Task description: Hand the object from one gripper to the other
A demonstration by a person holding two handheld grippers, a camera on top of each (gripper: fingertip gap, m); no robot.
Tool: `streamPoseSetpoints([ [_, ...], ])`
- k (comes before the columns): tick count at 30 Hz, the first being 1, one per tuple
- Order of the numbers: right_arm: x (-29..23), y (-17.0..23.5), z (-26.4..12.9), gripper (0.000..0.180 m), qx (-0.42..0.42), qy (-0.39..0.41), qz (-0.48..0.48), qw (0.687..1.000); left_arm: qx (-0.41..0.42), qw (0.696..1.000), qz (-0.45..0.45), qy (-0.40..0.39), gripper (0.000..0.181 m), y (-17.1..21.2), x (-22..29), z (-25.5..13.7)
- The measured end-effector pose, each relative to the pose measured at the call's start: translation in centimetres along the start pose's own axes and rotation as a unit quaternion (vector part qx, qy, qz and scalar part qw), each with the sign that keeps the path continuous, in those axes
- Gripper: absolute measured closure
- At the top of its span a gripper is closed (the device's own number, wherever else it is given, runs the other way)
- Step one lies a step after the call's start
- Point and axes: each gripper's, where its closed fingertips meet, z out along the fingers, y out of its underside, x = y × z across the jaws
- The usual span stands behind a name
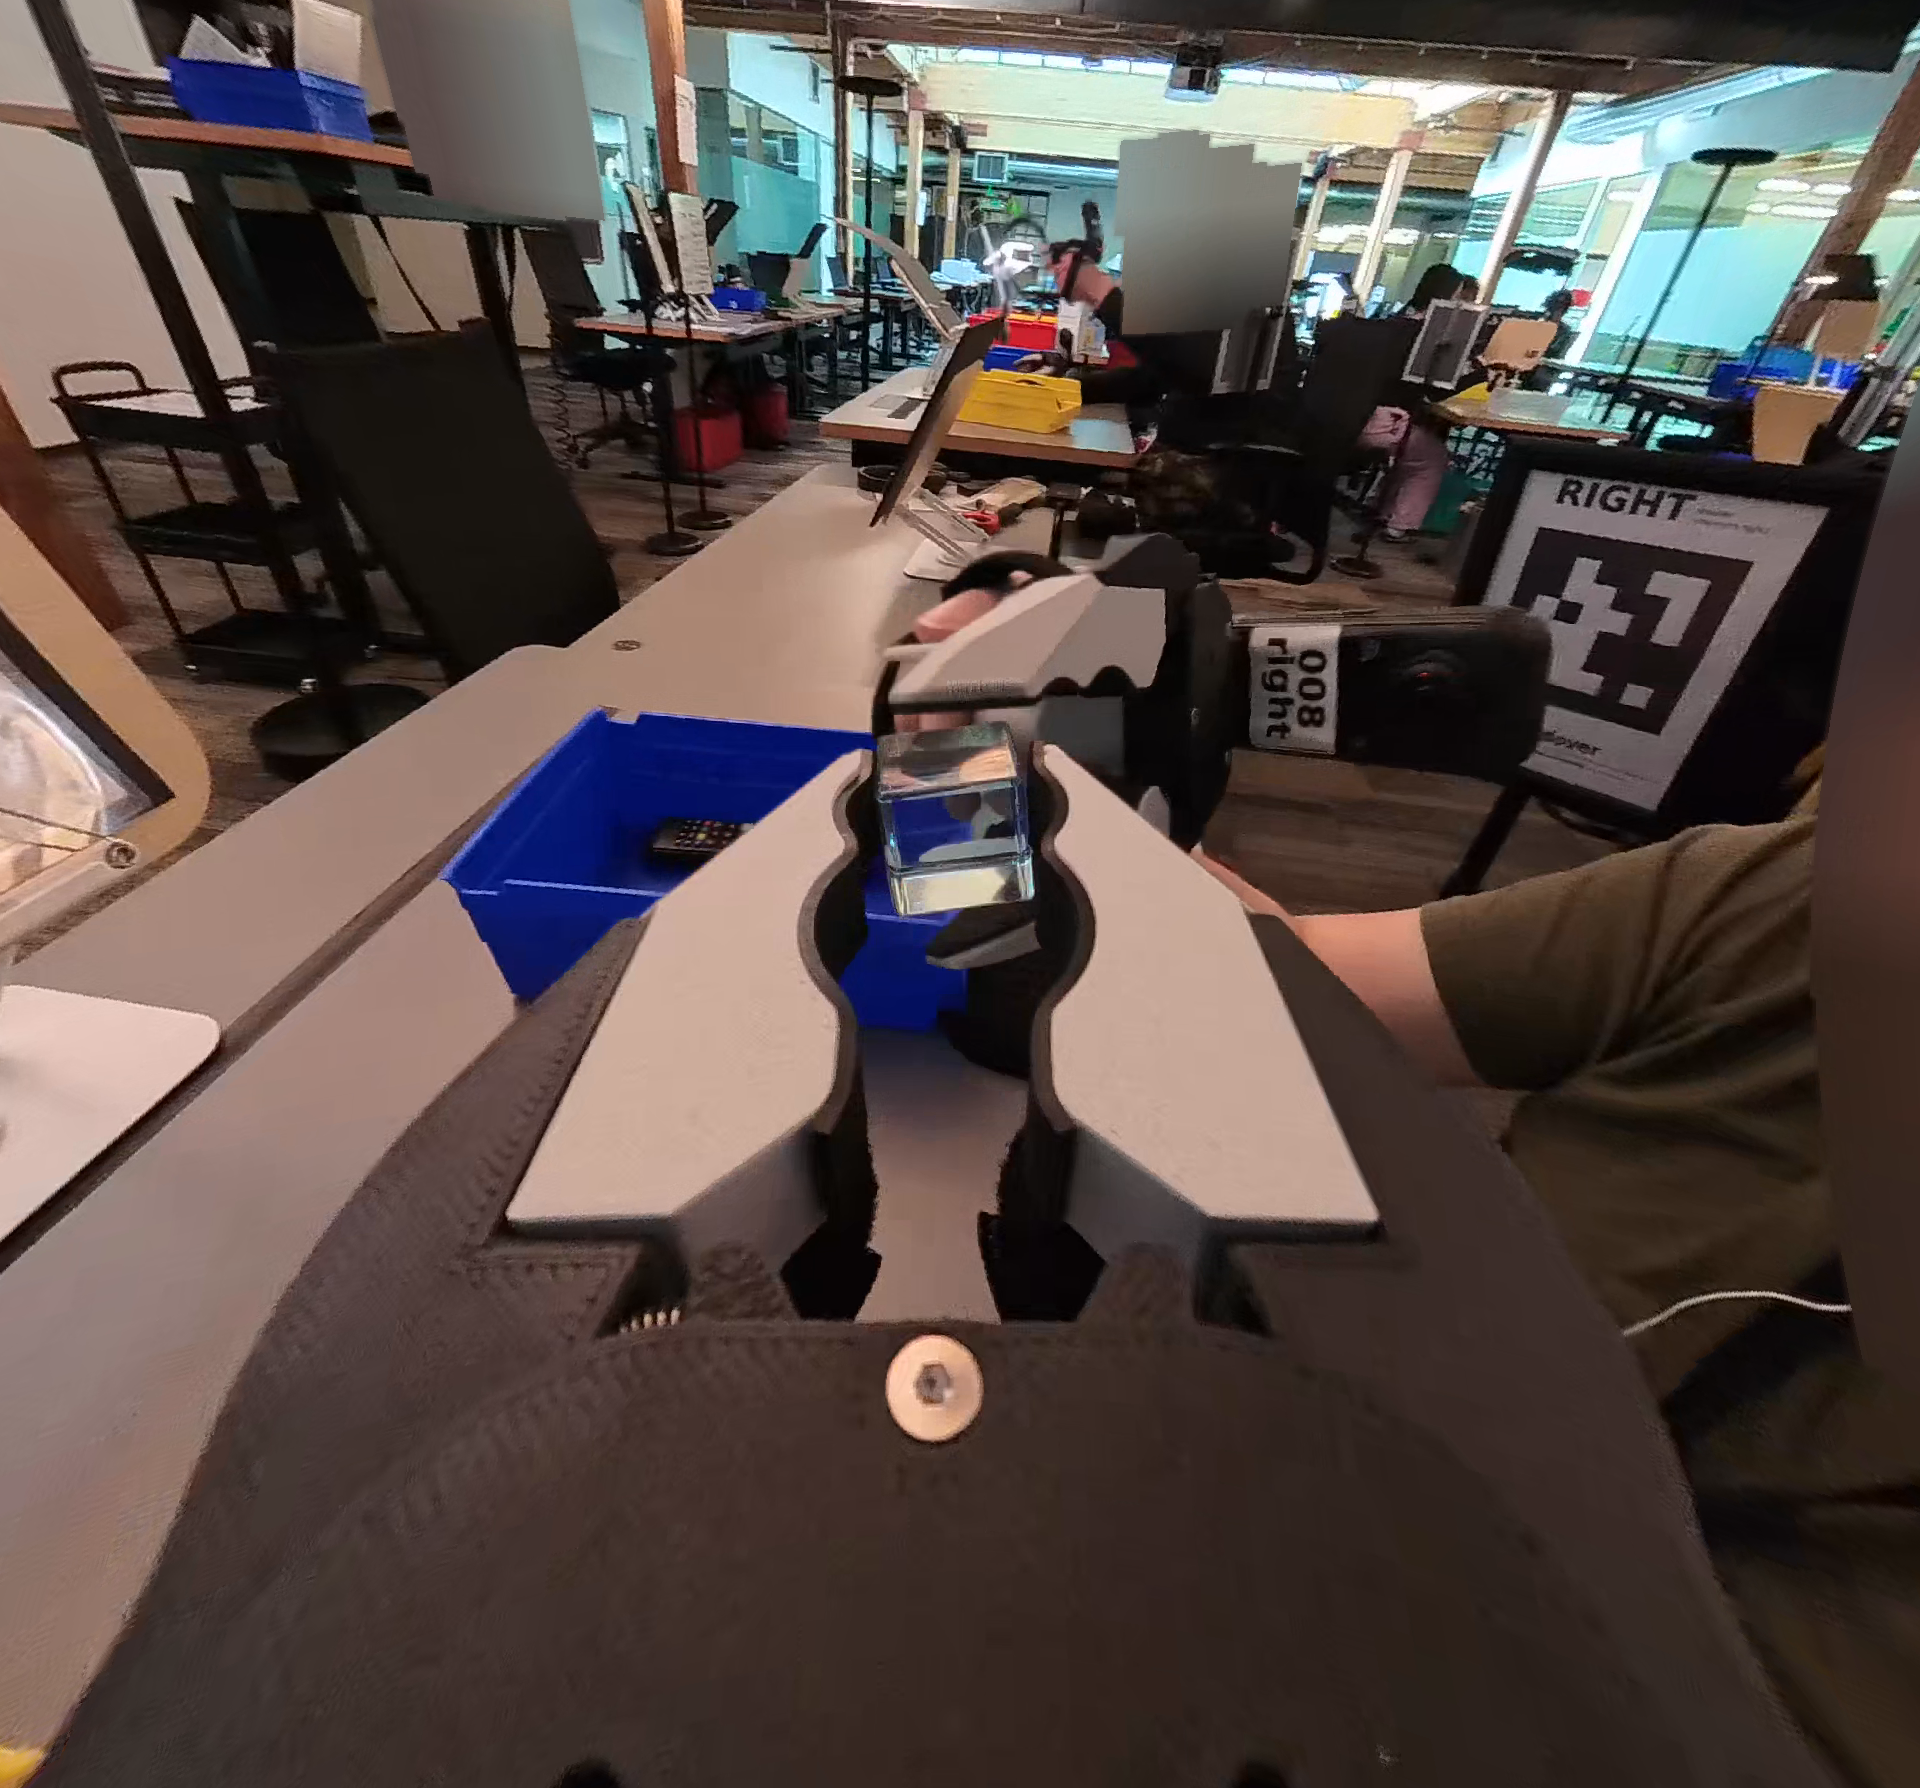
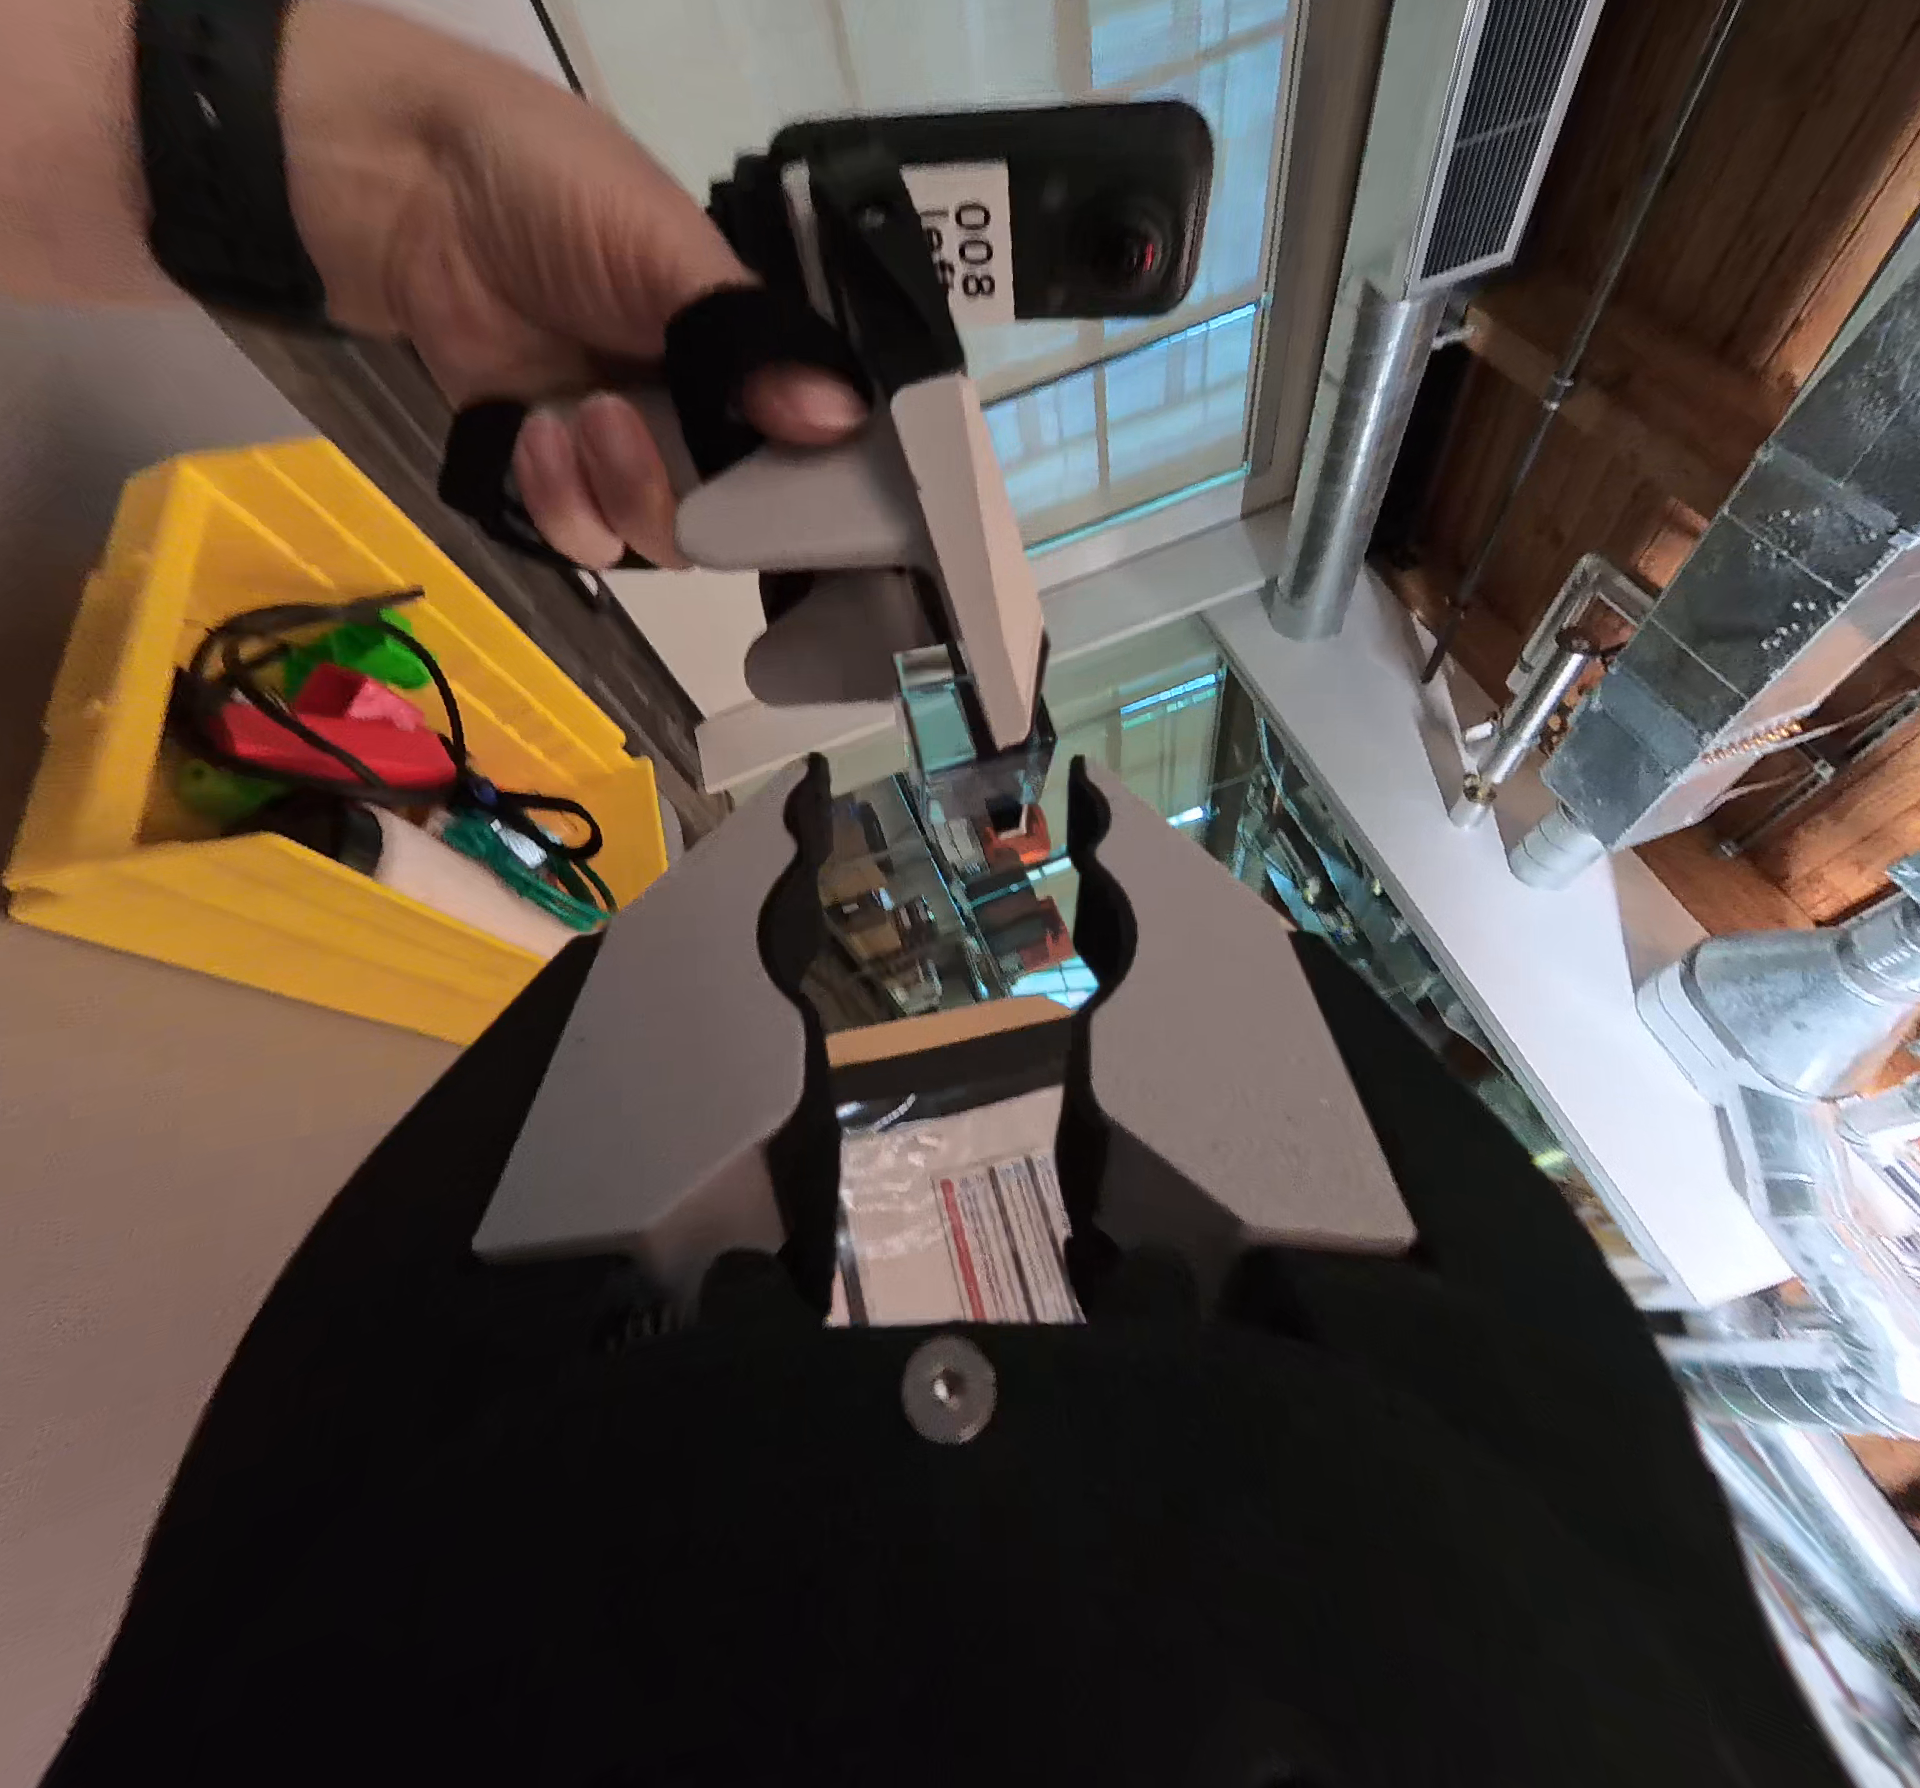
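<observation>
The clear glass cube (image 1: 954, 829) sits clamped between the tips of the left gripper (image 1: 951, 782), raised above the grey table (image 1: 727, 616); the right gripper (image 2: 943, 777), reaching in from the right, has its grey fingers apart above and below the cube; beyond lies a blue plastic bin (image 1: 582, 865) holding a black remote (image 1: 698, 839).

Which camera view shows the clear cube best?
The left wrist view: the clear cube sits whole and sharp between the left gripper fingertips. In the right wrist view the cube is blurred and partly hidden by a finger.
</observation>
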Motion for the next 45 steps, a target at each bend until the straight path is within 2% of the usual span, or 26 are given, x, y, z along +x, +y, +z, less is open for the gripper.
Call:
streamPoseSetpoints([
  [2,0.1,-0.6,-0.1,0.138,0.014,0.000,0.009,1.000,-0.003,1.000,-0.007,0.023,0.155,0.0,0.8,0.1],
  [4,0.3,-1.3,-0.5,0.152,0.033,0.006,0.009,0.999,-0.009,0.999,-0.008,0.046,0.155,0.2,1.7,0.3],
  [6,0.5,-1.9,-0.8,0.154,0.046,0.010,0.010,0.999,-0.002,0.998,-0.002,0.061,0.154,-0.1,2.4,0.4],
  [8,1.6,-2.0,-1.0,0.154,0.044,0.044,0.007,0.998,0.013,0.998,0.005,0.053,0.135,-0.6,2.3,0.4],
  [12,4.6,0.5,-1.4,0.154,-0.005,0.124,0.035,0.992,0.050,0.994,0.044,-0.089,0.097,-2.4,-1.7,-0.7],
  [15,5.5,3.8,-1.4,0.155,-0.069,0.143,0.059,0.986,0.065,0.981,0.115,-0.144,0.099,-3.5,-1.7,-1.5],
  [19,5.3,6.8,-1.1,0.155,-0.141,0.162,0.009,0.977,0.045,0.951,0.196,-0.237,0.105,-4.0,-2.1,-1.7],
  [22,4.5,7.3,-0.3,0.154,-0.159,0.159,-0.012,0.974,-0.011,0.923,0.223,-0.313,0.111,-2.9,-3.4,-1.3],
  [26,3.6,6.8,0.7,0.154,-0.175,0.158,-0.048,0.971,-0.058,0.901,0.215,-0.371,0.119,-1.5,-5.0,-0.3],
  [29,3.2,6.2,1.3,0.154,-0.185,0.165,-0.074,0.966,-0.064,0.904,0.198,-0.373,0.122,-0.8,-5.4,0.6],
  [32,2.5,5.4,1.9,0.154,-0.184,0.161,-0.096,0.965,-0.089,0.888,0.197,-0.406,0.126,0.0,-6.6,0.3],
  [35,2.1,5.0,2.3,0.154,-0.186,0.157,-0.104,0.964,-0.092,0.881,0.218,-0.410,0.151,-0.1,-6.7,0.3],
  [37,2.2,4.8,2.4,0.152,-0.184,0.163,-0.105,0.964,-0.093,0.879,0.226,-0.409,0.152,-0.2,-6.5,0.3],
  [41,3.1,4.2,1.8,0.145,-0.143,0.188,-0.070,0.969,-0.065,0.902,0.209,-0.372,0.154,-0.9,-5.5,0.0],
  [45,4.8,2.9,0.0,0.144,-0.078,0.240,-0.059,0.966,0.010,0.939,0.186,-0.288,0.154,-3.0,-3.1,-0.9],
])
